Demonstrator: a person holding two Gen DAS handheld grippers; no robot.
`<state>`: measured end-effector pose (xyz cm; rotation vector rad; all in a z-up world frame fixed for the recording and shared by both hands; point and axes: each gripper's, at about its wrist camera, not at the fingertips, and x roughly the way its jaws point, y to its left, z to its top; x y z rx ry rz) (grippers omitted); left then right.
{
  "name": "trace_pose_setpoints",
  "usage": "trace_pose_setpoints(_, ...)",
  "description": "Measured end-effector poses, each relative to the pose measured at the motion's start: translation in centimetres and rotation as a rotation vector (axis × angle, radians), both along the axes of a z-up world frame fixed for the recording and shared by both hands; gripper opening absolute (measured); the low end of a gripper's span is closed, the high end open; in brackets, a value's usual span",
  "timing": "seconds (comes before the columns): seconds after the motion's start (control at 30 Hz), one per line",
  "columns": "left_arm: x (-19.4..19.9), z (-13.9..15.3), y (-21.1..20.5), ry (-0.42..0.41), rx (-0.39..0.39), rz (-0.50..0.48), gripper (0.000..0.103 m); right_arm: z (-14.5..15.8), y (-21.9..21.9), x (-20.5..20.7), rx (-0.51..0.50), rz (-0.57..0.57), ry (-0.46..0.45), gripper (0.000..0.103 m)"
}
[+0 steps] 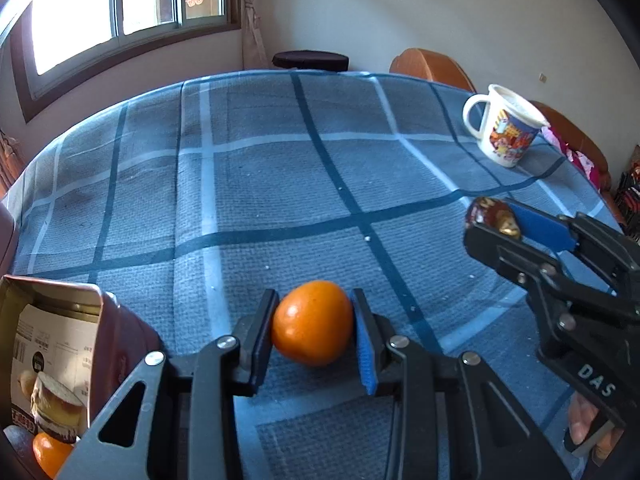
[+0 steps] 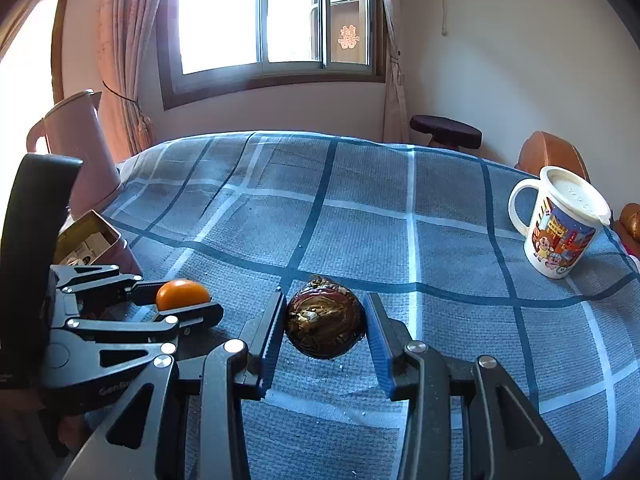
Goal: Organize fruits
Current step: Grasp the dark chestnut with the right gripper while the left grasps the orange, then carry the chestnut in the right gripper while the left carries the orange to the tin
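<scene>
Orange fruit (image 1: 313, 323) sits between the pads of my left claw (image 1: 314, 334), low over the blue checked tabletop (image 1: 280, 184). Both pads meet its skin, so I read the left claw as clamped on it; whether the fruit has left the cloth I cannot tell. My right claw (image 2: 325, 330) is clamped on a dark brown, glossy round fruit (image 2: 325, 322), which the left view shows held above the cloth.

Progress, as I judge it: early to middle. Both claws are loaded, neither fruit is delivered. A second orange fruit (image 1: 50, 454) lies at the lower left edge of the left view, just beside an open tin box (image 1: 60, 344) with printed packaging inside. I take the box or the spot beside it as the likely collecting place, but that is a guess. Left to do: carry both held fruits over and release them.

Surroundings: a cartoon-printed mug (image 2: 560, 224) with a lid stands well apart on the far right of the tabletop. A pink jug (image 2: 80, 148) stands at the far left corner behind the box. Chairs and a dark stool (image 2: 446, 132) ring the far edge.

Obstruction: the two claws are near each other, so a shared approach to the box risks a clash. The middle of the cloth is bare.
</scene>
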<state>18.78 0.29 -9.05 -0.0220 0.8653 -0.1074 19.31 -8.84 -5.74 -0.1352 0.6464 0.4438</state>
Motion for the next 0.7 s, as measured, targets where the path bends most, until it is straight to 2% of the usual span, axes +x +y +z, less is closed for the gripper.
trace_pose_setpoints(0.4,-2.1,2.2,-0.7,-0.152,0.045,0.022,0.038,0.9,-0.3,-1.5,0.04,0.011,-0.083,0.042)
trace_pose_setpoints(0.7,-3.1,3.0,-0.4,-0.209,0.035,0.04,0.037,1.4,-0.5,-2.4,0.051,0.003,-0.143,0.042)
